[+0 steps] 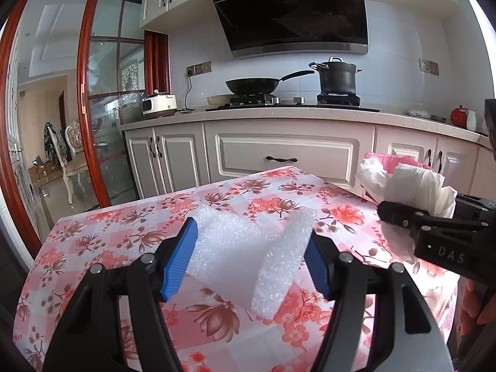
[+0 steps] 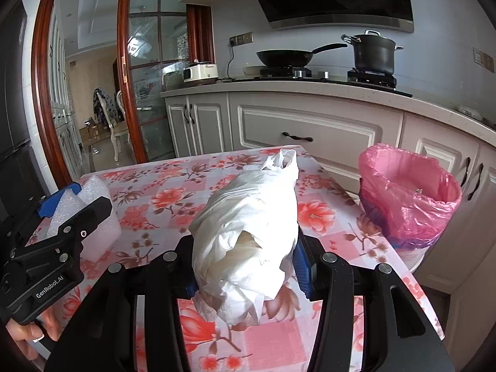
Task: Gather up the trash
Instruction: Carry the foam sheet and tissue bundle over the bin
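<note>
Two claws over floral table, left claw (image 1: 251,259) clamped on foam piece (image 1: 248,248), right claw (image 2: 245,266) clamped on white bag (image 2: 248,232)

Both wrist views face the stove (image 1: 291,100) from close above the shared floral table (image 1: 130,217)

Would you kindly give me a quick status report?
Left gripper shut on foam piece. Right gripper shut on white bag. Pink-lined bin open at table's right, path unobstructed.

Bubbly matt white foam block (image 1: 248,254), crinkled white plastic bag (image 2: 248,232), thin glossy pink bin liner (image 2: 409,195), smooth floral tablecloth (image 1: 124,226)
</note>
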Motion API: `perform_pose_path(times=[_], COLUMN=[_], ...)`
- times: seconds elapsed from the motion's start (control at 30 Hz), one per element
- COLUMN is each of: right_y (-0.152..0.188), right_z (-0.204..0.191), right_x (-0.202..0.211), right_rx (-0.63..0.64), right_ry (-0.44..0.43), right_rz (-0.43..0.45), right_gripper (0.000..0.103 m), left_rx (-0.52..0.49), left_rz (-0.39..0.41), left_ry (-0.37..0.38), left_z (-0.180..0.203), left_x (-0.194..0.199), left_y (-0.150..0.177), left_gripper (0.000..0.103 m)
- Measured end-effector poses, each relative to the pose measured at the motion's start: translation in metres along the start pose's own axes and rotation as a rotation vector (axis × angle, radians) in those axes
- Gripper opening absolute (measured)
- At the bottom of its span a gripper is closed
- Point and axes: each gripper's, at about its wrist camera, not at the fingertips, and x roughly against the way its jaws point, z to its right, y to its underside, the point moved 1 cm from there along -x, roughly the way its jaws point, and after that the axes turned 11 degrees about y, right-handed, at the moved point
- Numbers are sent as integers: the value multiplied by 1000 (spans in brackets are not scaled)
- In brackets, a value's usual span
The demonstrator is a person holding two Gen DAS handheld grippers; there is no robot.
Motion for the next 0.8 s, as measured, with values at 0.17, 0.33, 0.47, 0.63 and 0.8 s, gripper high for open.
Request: perform_pose_path(times=[0.17,0.33,0.47,0.63,0.8], right_y=[0,1,1,0,-5], right_z=[16,35,56,86,122], right_x=[-5,-13,-19,-26,-30], right_rx=[-19,-52,-86,-119,-139], right_ry=[33,69,105,157,215], right_rz=[-7,-18,-26,-27,-9], right_gripper=[46,46,46,46,46], left_rx=[-16,-40,-67,-82,-96], left_rz=[-6,-20,-26,-25,-19], left_ry=[17,63,105,161,216], left_z=[6,21,39,64,89], left_x=[-14,-33,-51,-76,-102], left_y=[-4,-9,-16,-29,-46], left_gripper=[64,64,64,64,64])
